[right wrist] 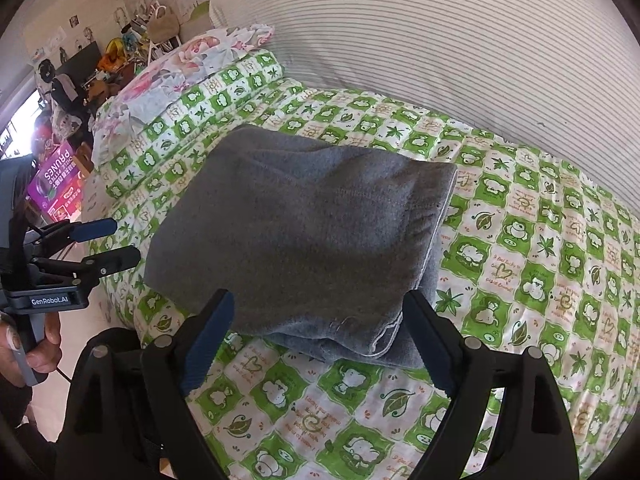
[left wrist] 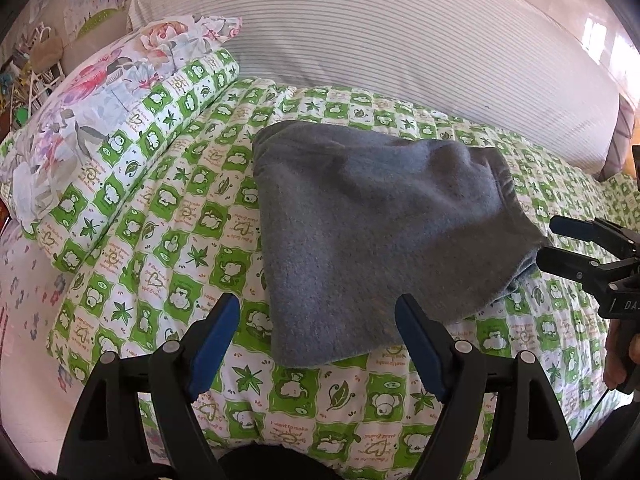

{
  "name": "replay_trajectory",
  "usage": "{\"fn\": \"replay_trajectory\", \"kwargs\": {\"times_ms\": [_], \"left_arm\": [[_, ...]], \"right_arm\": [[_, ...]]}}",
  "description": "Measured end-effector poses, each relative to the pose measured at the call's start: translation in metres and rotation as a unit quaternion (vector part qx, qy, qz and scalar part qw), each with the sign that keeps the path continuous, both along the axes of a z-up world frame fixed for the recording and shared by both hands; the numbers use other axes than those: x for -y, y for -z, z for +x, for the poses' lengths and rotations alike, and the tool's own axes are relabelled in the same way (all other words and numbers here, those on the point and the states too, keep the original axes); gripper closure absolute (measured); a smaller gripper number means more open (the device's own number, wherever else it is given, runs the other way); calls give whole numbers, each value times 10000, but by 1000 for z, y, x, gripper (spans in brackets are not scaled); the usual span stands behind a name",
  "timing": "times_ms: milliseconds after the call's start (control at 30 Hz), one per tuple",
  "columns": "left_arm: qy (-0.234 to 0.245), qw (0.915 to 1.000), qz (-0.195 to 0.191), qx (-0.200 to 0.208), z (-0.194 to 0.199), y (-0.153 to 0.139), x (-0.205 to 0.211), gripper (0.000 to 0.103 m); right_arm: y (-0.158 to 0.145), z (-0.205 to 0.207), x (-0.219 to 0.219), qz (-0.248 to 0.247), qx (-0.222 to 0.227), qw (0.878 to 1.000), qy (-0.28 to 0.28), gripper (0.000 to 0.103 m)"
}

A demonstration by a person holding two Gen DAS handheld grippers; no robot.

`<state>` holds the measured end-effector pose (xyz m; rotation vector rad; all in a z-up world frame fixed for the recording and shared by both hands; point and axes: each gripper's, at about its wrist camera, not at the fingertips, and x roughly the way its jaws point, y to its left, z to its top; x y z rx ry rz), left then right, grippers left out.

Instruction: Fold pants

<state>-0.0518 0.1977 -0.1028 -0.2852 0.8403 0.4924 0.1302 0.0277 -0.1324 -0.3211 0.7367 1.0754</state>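
The grey pants [left wrist: 372, 228] lie folded in a compact stack on the green-and-white patterned quilt [left wrist: 168, 240]; they also show in the right wrist view [right wrist: 304, 232], waistband edge to the right. My left gripper [left wrist: 320, 320] is open and empty, just short of the stack's near edge. It also shows at the left of the right wrist view [right wrist: 110, 242]. My right gripper [right wrist: 316, 316] is open and empty, its fingers either side of the stack's near corner. It also shows at the right of the left wrist view [left wrist: 554, 242], close to the stack's right corner.
A floral pillow [left wrist: 92, 104] lies on a folded quilt roll at the left. A large striped white bolster [left wrist: 400, 32] runs along the back. Cluttered shelves and a purple box [right wrist: 56, 188] stand beyond the bed's left side.
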Motion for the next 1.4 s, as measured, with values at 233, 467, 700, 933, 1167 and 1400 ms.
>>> {"fn": "replay_trajectory", "kwargs": {"times_ms": [233, 467, 700, 933, 1167, 1400], "left_arm": [[-28, 10000, 44, 2, -2, -1, 2, 22], [-32, 9998, 179, -8, -2, -3, 5, 22], [-45, 9991, 422, 94, -4, -6, 8, 21], [-56, 9980, 593, 199, -5, -10, 10, 22], [-54, 9979, 617, 203, -5, -10, 12, 22], [-72, 9978, 617, 210, -6, -10, 13, 22]], "right_arm": [[-2, -2, 1, 10, 34, 10000, -66, 16], [-5, -7, 1, 47, 103, 9998, -146, 15], [-7, -10, 2, 45, 187, 9998, -106, 14], [-8, -10, 3, 71, 181, 9997, -111, 13], [-8, -9, 2, 61, 182, 9997, -123, 13], [-8, -11, 2, 59, 188, 9997, -129, 13]]}}
